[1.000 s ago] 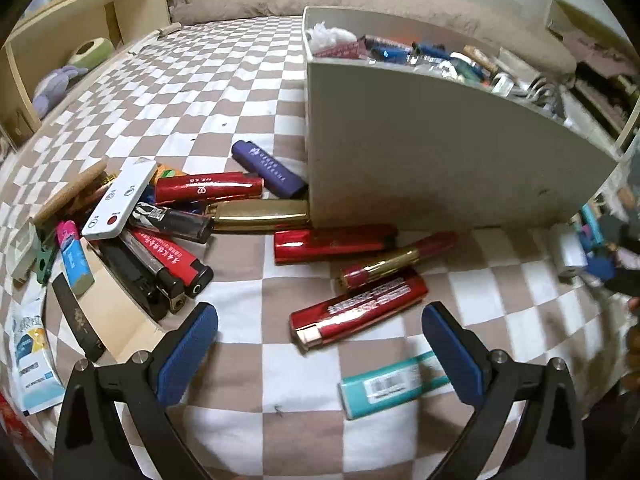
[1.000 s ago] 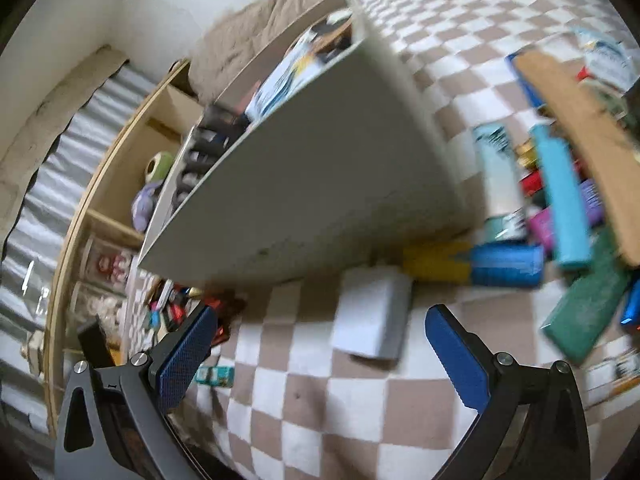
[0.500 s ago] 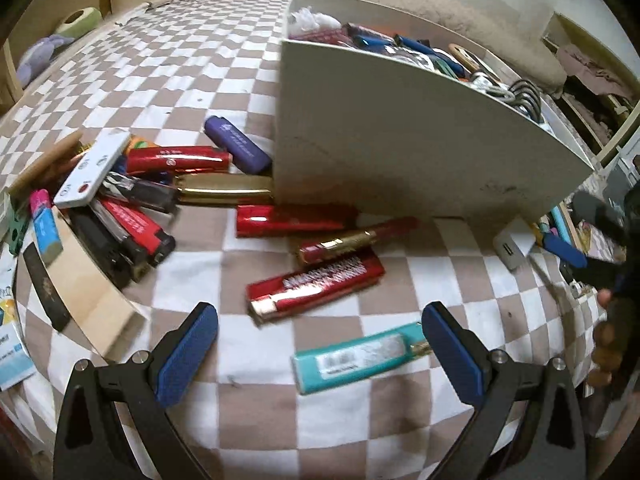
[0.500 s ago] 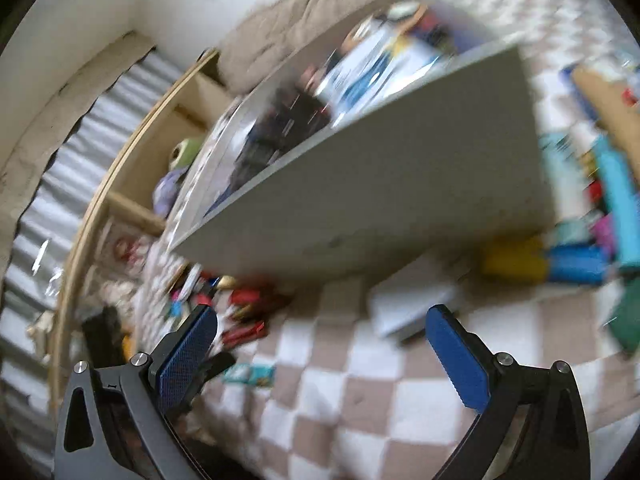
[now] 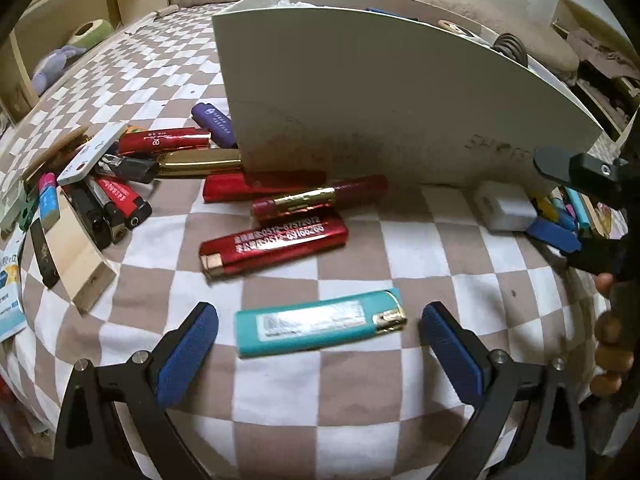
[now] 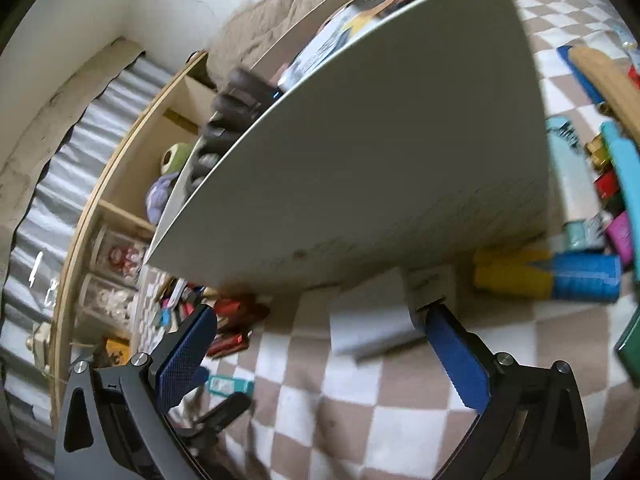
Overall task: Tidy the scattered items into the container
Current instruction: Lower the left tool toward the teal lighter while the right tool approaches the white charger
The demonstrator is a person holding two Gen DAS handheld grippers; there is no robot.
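Note:
My left gripper [image 5: 318, 334] is open, its blue pads either side of a teal lighter [image 5: 316, 327] lying flat on the checkered bed cover. Beyond it lie a red lighter [image 5: 276, 246], a maroon and gold tube [image 5: 320, 198] and a heap of lighters [image 5: 120, 184] to the left. The white container [image 5: 400, 92] stands behind them, holding several items. My right gripper [image 6: 320, 344] is open, low over the cover, with a white charger block [image 6: 372, 328] between its pads; the same container [image 6: 380, 160] rises just behind it.
A wooden block [image 5: 76, 256] and a white remote [image 5: 92, 152] lie at the left. Yellow and blue pieces [image 6: 548, 276] and more small items [image 6: 608, 184] sit right of the container. A wooden shelf [image 5: 60, 36] borders the bed. My right gripper's body shows at the left wrist view's right edge [image 5: 580, 172].
My left gripper moved down and forward until the teal lighter lay between its pads. My right gripper swung and closed in on the white charger block by the container.

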